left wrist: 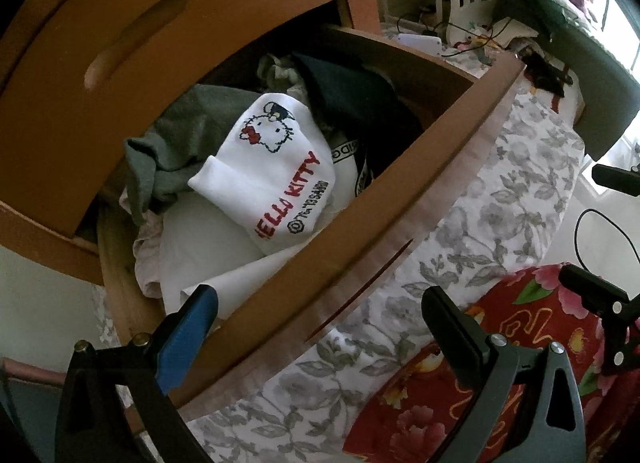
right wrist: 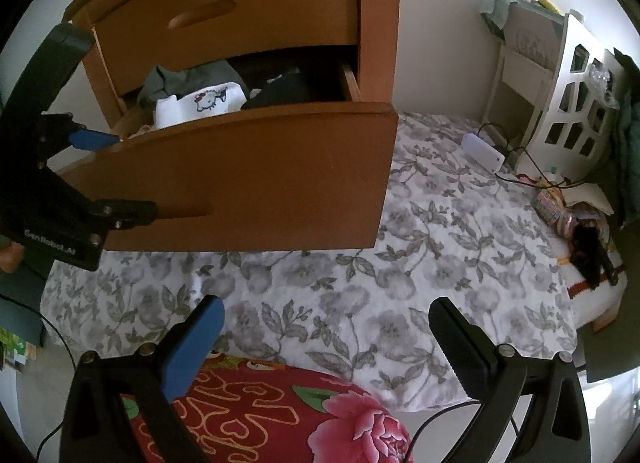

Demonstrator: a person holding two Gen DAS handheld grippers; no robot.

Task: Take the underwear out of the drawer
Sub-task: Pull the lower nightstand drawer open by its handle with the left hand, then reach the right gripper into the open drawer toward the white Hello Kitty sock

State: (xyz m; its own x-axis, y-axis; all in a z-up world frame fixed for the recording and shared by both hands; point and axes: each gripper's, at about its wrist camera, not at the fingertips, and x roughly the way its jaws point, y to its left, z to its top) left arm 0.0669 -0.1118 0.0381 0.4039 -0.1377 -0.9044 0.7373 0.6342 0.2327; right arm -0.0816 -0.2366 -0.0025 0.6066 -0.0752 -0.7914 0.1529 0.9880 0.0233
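Your left gripper (left wrist: 320, 327) hung at the front of the open drawer (left wrist: 360, 199), its jaws spread wide: the blue-padded finger (left wrist: 188, 339) sat just inside the drawer over the white cloth, the black finger (left wrist: 456, 339) outside, so the curved wooden front panel ran between them. Nothing was clamped.

The drawer was smooth orange-brown wood with a bowed front and a pale top edge. Inside lay a loose, crumpled heap of soft fabric. On top sat the white knit underwear (left wrist: 276, 179), folded with a rolled edge, stitched with a cartoon cat face and red "HELLO KITTY" lettering. A rumpled grey-green garment (left wrist: 176, 143) bunched beside it on the far side, dark navy cloth (left wrist: 360, 99) lay toward the other end, and smooth white fabric (left wrist: 200, 247) sat underneath. None of it had left the drawer.

Above, the closed drawer (right wrist: 224, 31) showed an oval cut-out handle.

Your right gripper (right wrist: 326, 343) hovered well back from the drawer, jaws wide apart and empty, over the quilted bedspread (right wrist: 440, 243) printed with grey flowers and leaves. Below it bulged a red cushion (right wrist: 280, 415) with pink peonies and yellow looping lines. From this view your left gripper (right wrist: 96, 139) showed its blue finger tip at the drawer's left corner.
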